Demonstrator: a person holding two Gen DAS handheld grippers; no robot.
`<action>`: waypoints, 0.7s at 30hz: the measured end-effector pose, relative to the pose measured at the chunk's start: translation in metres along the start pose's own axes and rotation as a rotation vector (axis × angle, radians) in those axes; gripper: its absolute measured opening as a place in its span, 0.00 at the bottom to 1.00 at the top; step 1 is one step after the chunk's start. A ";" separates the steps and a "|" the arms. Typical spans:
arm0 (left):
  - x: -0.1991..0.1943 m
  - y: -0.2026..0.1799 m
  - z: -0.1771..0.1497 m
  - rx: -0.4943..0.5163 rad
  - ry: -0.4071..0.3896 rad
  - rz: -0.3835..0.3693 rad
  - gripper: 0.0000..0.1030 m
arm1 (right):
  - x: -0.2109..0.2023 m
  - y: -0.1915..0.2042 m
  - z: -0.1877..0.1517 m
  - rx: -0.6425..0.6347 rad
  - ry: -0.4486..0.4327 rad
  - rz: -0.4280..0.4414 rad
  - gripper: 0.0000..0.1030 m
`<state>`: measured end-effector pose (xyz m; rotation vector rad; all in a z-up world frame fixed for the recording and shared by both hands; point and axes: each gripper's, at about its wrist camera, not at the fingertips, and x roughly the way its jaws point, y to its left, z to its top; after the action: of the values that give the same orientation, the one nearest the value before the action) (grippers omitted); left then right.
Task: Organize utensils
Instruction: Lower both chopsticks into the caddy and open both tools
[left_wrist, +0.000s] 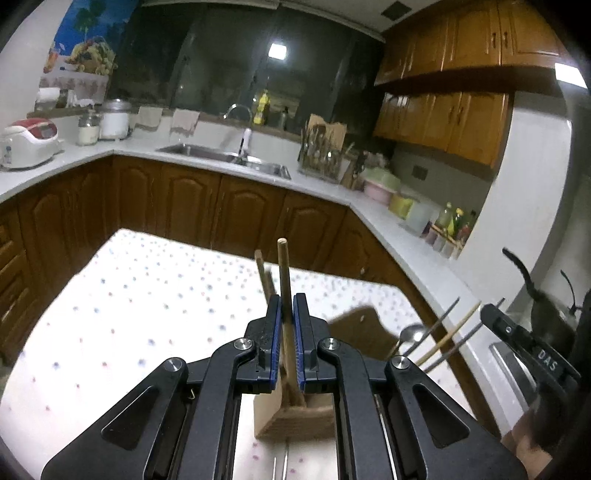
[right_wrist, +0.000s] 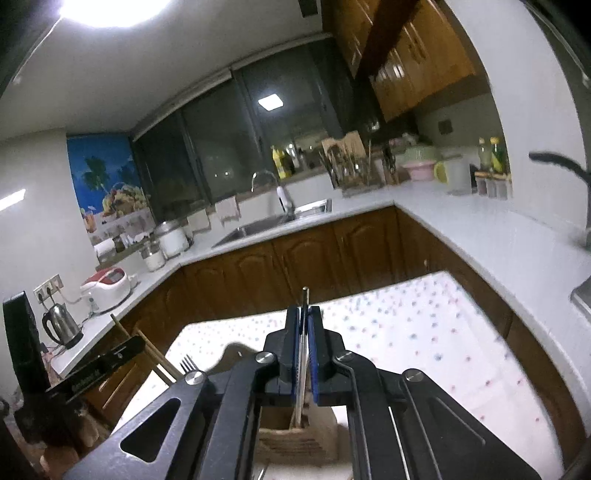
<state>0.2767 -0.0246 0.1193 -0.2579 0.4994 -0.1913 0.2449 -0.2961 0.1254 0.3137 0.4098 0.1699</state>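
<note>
The left gripper (left_wrist: 287, 306) is clenched on a wooden chopstick (left_wrist: 284, 280); the stick stands almost upright between the blue pads (left_wrist: 275, 343), and its round end rises above the fingertips; its lower end goes down into a wooden holder (left_wrist: 295, 421) that stands on the dotted tablecloth (left_wrist: 147, 295) just under the gripper. A second wooden stick (left_wrist: 263, 273) leans a little to the left, just beside the first one, and is partly hidden behind the left finger; whether it touches the finger I cannot tell.

The right gripper (right_wrist: 304, 314) is clenched on a thin metal utensil (right_wrist: 305, 295); only its narrow handle shows, upright between the fingers, so which kind of utensil it is I cannot tell; its lower part reaches down to a wooden holder (right_wrist: 295, 439) with open compartments, under the gripper.

In the left wrist view, to the right, a metal spoon (left_wrist: 412, 334) and several thin sticks (left_wrist: 452, 338) point upward beside the body of the other gripper; in the right wrist view, to the left, a fork (right_wrist: 189, 363) shows its tines near pale sticks.

Behind the table there are brown cabinets (left_wrist: 192, 206), a white counter with a steel sink (left_wrist: 221, 155), a rice cooker (left_wrist: 29, 142) and a kettle (right_wrist: 61, 325).
</note>
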 end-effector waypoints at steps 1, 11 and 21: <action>0.003 0.001 -0.004 0.000 0.012 0.000 0.06 | 0.003 -0.001 -0.003 0.005 0.016 0.003 0.04; 0.008 -0.001 -0.012 0.016 0.036 0.008 0.07 | 0.019 -0.004 -0.016 0.009 0.083 0.005 0.05; 0.006 0.005 -0.005 -0.028 0.084 -0.019 0.45 | 0.019 -0.006 -0.015 0.043 0.082 0.022 0.11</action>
<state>0.2804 -0.0225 0.1110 -0.2832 0.5833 -0.2143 0.2564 -0.2932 0.1030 0.3545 0.4914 0.1956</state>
